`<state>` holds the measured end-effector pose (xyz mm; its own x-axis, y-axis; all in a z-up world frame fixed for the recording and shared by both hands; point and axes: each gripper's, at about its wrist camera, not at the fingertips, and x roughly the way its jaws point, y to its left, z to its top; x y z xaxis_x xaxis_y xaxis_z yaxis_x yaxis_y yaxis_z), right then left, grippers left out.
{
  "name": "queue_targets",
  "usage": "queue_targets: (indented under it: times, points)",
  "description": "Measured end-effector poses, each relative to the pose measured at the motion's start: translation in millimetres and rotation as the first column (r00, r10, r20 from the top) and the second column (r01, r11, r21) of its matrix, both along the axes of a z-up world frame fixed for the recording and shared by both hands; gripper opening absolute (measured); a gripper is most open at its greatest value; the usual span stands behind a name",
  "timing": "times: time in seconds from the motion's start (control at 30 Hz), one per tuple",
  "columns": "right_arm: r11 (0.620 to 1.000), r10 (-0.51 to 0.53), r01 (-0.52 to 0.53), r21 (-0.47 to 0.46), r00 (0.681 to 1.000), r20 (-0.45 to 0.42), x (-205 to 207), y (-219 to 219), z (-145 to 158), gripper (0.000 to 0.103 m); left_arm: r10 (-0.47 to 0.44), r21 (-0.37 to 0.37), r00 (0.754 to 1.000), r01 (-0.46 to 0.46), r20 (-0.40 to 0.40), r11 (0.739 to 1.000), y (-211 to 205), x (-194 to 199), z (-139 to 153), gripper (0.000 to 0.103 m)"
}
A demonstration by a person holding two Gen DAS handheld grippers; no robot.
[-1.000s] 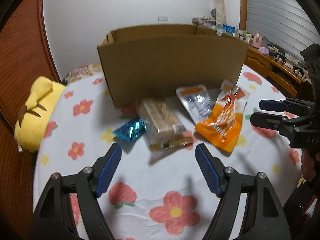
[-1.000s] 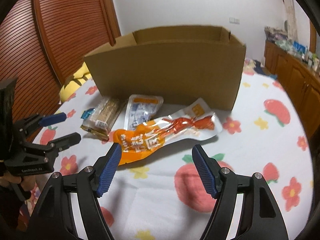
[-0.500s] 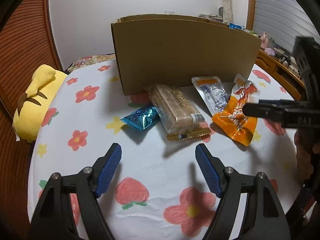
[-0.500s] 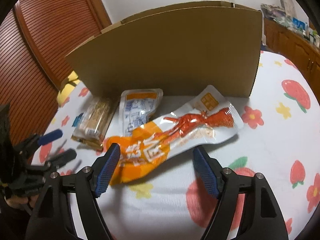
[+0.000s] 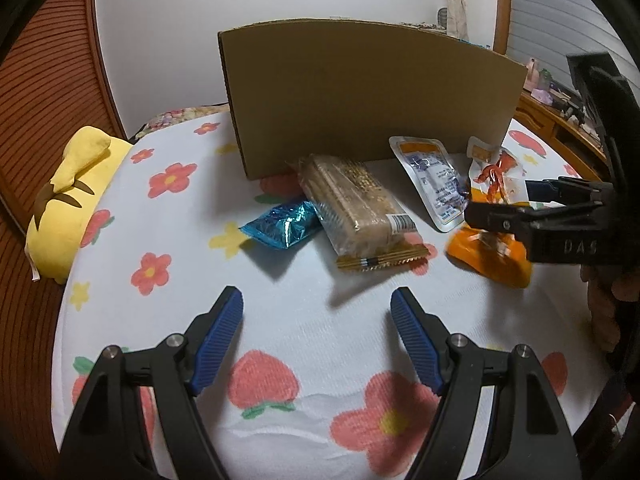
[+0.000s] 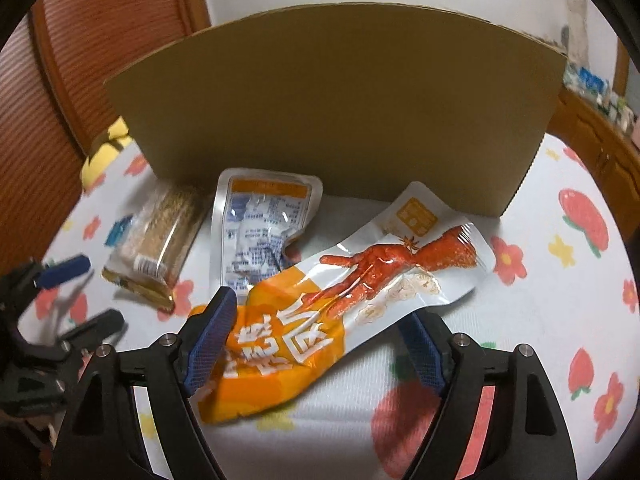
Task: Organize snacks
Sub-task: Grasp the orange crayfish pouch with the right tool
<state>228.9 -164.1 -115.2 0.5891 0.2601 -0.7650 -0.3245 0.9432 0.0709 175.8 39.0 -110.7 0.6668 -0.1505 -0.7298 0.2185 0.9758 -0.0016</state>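
A cardboard box (image 5: 372, 96) stands on the flowered bedspread (image 5: 280, 320), also in the right wrist view (image 6: 340, 100). In front of it lie a blue foil packet (image 5: 282, 224), a tan biscuit pack (image 5: 356, 208), a white pouch (image 5: 430, 176) and a long orange-and-white pouch (image 6: 340, 300). My right gripper (image 6: 316, 340) is open with its fingers on either side of the orange end of that pouch; it also shows in the left wrist view (image 5: 504, 204). My left gripper (image 5: 318, 336) is open and empty, short of the biscuit pack.
A yellow plush toy (image 5: 72, 196) lies at the bed's left edge by a wooden slatted wall (image 5: 44, 80). A wooden dresser with small items (image 5: 560, 120) stands at the right.
Both grippers have moved forward and lower toward the snacks. My right gripper's open fingers now straddle the orange pouch's near end.
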Motion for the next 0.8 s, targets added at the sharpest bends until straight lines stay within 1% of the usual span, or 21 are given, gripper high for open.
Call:
queue_targets:
  times: [0.07,0.17,0.27,0.33,0.43,0.57,0.67,0.7,0.8]
  points:
    - [0.999,0.021,-0.021,-0.024,1.0,0.007,-3.4,0.0,-0.8,0.08,0.005,-0.006,1.0,-0.005,0.0,1.0,1.1,0.2,0.3,0.077]
    - [0.998,0.044,-0.044,-0.045,0.999,0.009,-7.0,-3.3,-0.8,0.074,0.013,-0.013,1.0,-0.013,0.003,1.0,2.4,0.1,0.9,0.077]
    - [0.997,0.061,-0.061,-0.045,0.998,0.004,-12.1,-8.9,0.2,0.066,0.016,-0.022,1.0,-0.015,0.013,1.0,3.6,-1.3,3.7,0.077]
    - [0.996,0.073,-0.073,-0.049,0.997,0.005,-18.4,-15.0,1.4,0.058,0.013,-0.032,1.0,-0.013,0.023,0.999,3.6,-2.5,7.1,0.077]
    - [0.995,0.089,-0.088,-0.045,0.996,0.009,-26.0,-18.3,0.6,0.052,0.015,-0.047,0.999,-0.013,0.029,0.999,2.4,-1.6,12.7,0.077]
    - [0.995,0.097,-0.096,-0.028,0.995,0.04,-35.1,-24.2,-2.4,0.052,0.01,-0.052,0.999,-0.008,0.039,0.999,-3.4,4.2,20.2,0.077]
    - [0.993,0.103,-0.1,-0.061,0.994,0.048,-36.0,-17.6,-3.3,0.053,0.014,-0.054,0.999,-0.012,0.035,0.998,-8.1,12.7,26.1,0.077]
    - [0.991,0.111,-0.106,-0.085,0.992,0.053,-37.4,-13.7,-4.0,0.056,0.01,-0.056,0.999,-0.008,0.031,0.998,-10.1,14.8,27.8,0.075]
    - [0.99,0.123,-0.118,-0.082,0.991,0.055,-39.2,-13.1,-4.1,0.057,-0.013,-0.047,1.0,0.015,0.029,0.999,-18.8,22.5,32.1,0.07]
